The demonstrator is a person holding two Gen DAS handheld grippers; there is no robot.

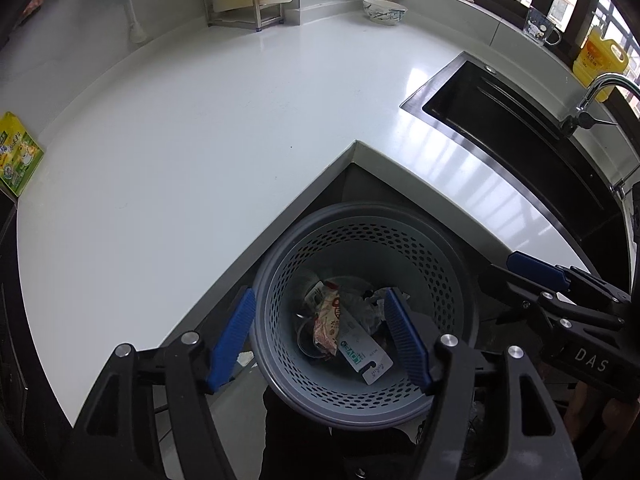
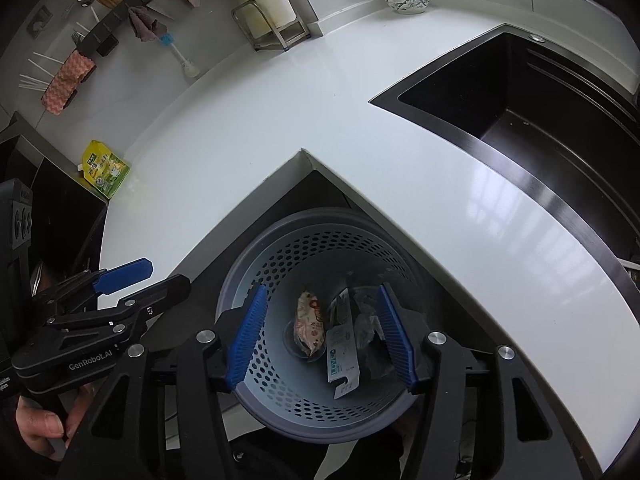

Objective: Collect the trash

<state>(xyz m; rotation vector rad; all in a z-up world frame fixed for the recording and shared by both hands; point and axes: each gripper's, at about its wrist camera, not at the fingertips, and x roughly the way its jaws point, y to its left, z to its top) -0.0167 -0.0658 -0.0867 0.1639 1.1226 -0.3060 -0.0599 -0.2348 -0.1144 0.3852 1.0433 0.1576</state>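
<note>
Trash, a red-white snack wrapper [image 1: 329,322] and white card package [image 1: 362,354], lies in the grey perforated plastic basket [image 1: 404,252] at lower centre of the frame, below the white desk [image 1: 200,152]. Left gripper [image 1: 322,340] and right gripper [image 2: 320,336] hang over it, fingers open and empty. A yellow-green pouch [image 2: 106,172] lies at the left of the frame.

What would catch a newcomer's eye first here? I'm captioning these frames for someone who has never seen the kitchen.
First, the grey perforated trash bin tucked under the inner corner of the white countertop, holding a snack wrapper and a white card package. Both open grippers, left gripper and right gripper, hang over it. A yellow-green pouch lies at the counter's left edge.
</note>
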